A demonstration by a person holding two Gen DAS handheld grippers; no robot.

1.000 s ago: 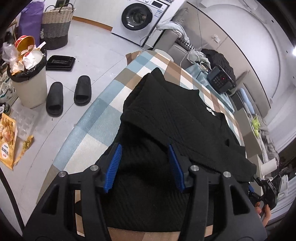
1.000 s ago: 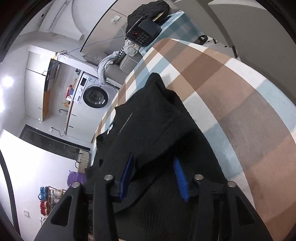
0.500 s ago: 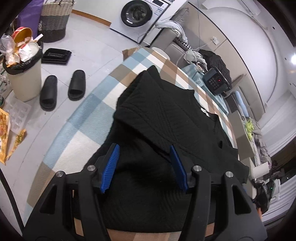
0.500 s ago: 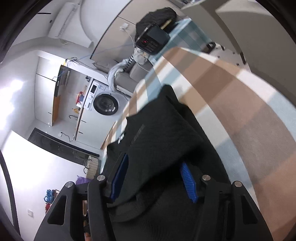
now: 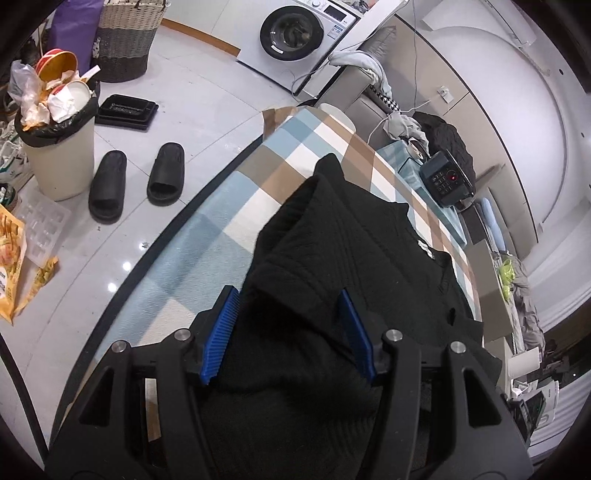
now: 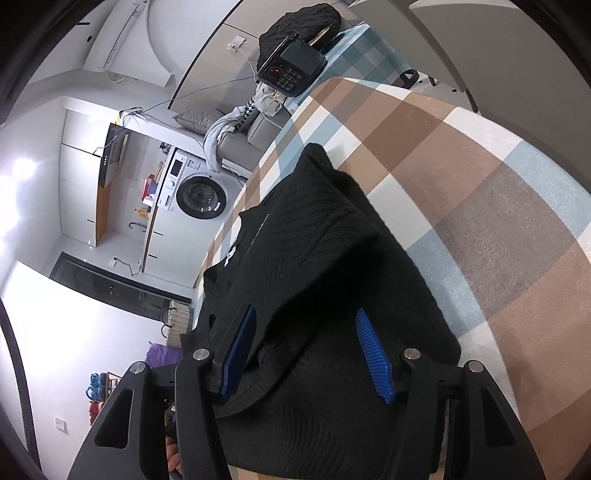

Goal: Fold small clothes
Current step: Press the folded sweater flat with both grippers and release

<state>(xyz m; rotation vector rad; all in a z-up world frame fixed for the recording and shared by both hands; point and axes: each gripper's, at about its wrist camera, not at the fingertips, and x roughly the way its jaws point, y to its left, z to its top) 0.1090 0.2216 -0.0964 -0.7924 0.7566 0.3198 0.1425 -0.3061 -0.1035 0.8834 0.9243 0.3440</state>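
Note:
A black knitted garment [image 5: 343, 243] lies partly folded on a table with a blue, brown and white checked cloth [image 5: 236, 206]. One flap is folded over the body. My left gripper [image 5: 290, 325] is open, its blue pads straddling the near edge of the garment from above. The garment also shows in the right wrist view [image 6: 314, 240], where my right gripper [image 6: 308, 339] is open over the other near part, one blue pad [image 6: 238, 354] beside a folded flap edge. Neither gripper holds cloth.
A dark keypad device [image 5: 445, 181] and a dark bundle [image 6: 295, 26] lie at the table's far end. On the floor to the left are black slippers [image 5: 136, 181], a full bin [image 5: 59, 147], a basket [image 5: 125, 40] and a washing machine [image 5: 295, 37].
Both grippers have stayed open over the garment's near edge and shifted only slightly; the views have tilted a little. The garment has not visibly changed shape.

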